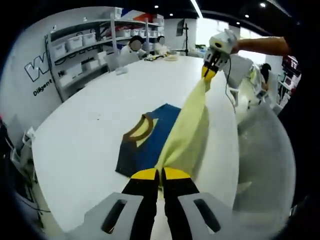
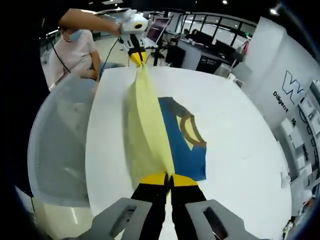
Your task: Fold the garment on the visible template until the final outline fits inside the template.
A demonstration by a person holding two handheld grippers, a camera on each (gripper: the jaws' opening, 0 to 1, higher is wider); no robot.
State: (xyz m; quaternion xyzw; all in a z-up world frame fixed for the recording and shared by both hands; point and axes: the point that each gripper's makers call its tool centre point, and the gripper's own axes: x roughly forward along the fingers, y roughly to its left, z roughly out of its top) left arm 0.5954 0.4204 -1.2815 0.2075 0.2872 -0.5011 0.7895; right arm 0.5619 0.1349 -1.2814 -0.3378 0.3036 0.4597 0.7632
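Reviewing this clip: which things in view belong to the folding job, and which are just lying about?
Part of the job:
- yellow garment, stretched between the two grippers
- blue template on the white table
- left gripper, jaws shut on the garment
- right gripper, jaws shut on the garment

Lying about:
- shelving with storage bins
- seated person in a white shirt
- desks with monitors

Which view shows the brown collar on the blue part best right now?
The right gripper view: the brown collar lies open on the blue panel, beside the lifted yellow fabric. In the left gripper view the collar appears smaller and more foreshortened.
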